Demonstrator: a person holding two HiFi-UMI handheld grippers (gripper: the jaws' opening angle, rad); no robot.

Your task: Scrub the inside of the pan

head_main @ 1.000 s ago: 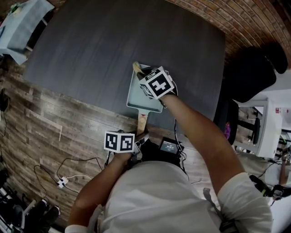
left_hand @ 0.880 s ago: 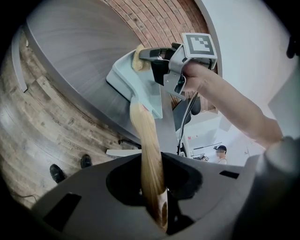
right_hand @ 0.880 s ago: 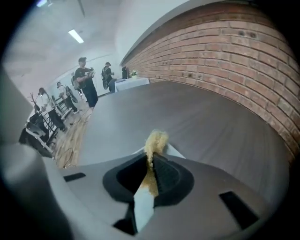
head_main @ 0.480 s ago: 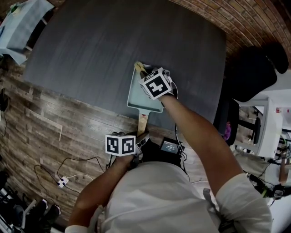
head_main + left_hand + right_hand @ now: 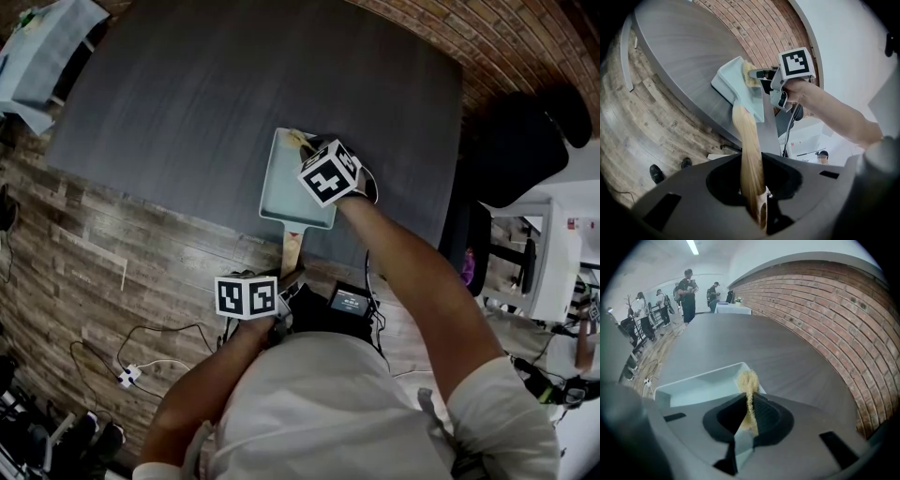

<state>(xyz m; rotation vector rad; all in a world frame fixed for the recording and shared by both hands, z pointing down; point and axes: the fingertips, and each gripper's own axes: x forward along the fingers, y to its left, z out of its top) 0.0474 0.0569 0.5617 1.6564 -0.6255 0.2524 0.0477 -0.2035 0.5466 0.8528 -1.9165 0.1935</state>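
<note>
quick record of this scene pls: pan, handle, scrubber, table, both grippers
pan: pale blue, rectangular, flat on table
table: dark grey
handle: wooden, points toward the person
scrubber: yellowish, at the pan's far right corner in the head view
left gripper: shut on handle
right gripper: shut on scrubber
background: brick wall, people standing far off
</note>
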